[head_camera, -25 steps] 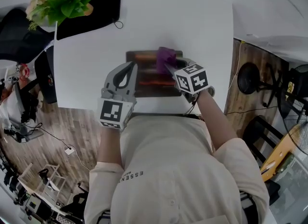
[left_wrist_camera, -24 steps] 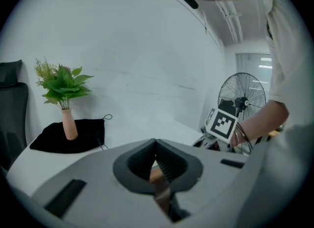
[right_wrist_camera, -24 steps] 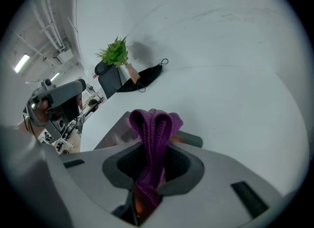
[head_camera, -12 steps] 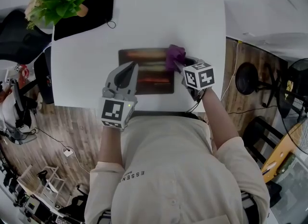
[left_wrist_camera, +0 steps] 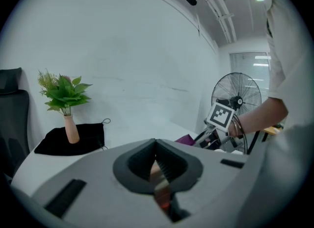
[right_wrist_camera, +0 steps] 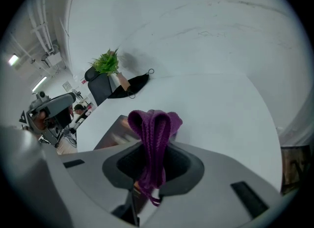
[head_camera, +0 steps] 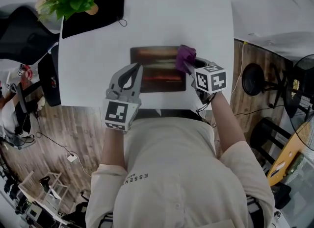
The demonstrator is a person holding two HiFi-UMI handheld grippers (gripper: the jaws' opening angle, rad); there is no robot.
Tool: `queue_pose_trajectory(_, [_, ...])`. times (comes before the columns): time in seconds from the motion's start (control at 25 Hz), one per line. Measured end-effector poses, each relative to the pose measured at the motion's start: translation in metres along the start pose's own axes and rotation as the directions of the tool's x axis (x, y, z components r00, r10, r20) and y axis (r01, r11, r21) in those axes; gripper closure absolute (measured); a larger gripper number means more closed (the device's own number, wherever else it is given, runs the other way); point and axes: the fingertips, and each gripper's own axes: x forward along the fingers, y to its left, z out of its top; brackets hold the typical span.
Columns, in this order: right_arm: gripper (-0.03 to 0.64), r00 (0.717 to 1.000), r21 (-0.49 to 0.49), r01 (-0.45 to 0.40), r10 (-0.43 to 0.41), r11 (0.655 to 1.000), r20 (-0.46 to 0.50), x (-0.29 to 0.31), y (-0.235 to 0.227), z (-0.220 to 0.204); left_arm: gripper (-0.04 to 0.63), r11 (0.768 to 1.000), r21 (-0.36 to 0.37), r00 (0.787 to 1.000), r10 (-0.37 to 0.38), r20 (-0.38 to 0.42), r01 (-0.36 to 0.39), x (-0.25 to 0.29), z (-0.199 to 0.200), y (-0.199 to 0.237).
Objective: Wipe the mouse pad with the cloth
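an office-like room: white table, black office chair, standing fan, wood-plank floor.

You wear a pale cream shirt with loose sleeves that end near your elbows. Small dark letters run across it. Your left gripper and right gripper are grey. Each has a cube with black and white squares. Thin bands, maybe bangles, ring your right wrist.
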Motion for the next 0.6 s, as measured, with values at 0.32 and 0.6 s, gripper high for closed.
queue_pose_trajectory(0.32, [0.526, 0.997, -0.005, -0.08, 0.08, 0.997, -0.016, 0.032, 0.099, -0.005, 0.594, 0.999, 0.006, 0.999, -0.043, -0.012, 0.043, -0.045, -0.018, 0.037])
queue_pose_trajectory(0.6, [0.526, 0.989, -0.036, -0.133, 0.13, 0.99, -0.076, 0.074, 0.166, -0.012, 0.594, 0.999, -0.006, 0.998, -0.051, -0.025, 0.05, -0.076, -0.038, 0.076])
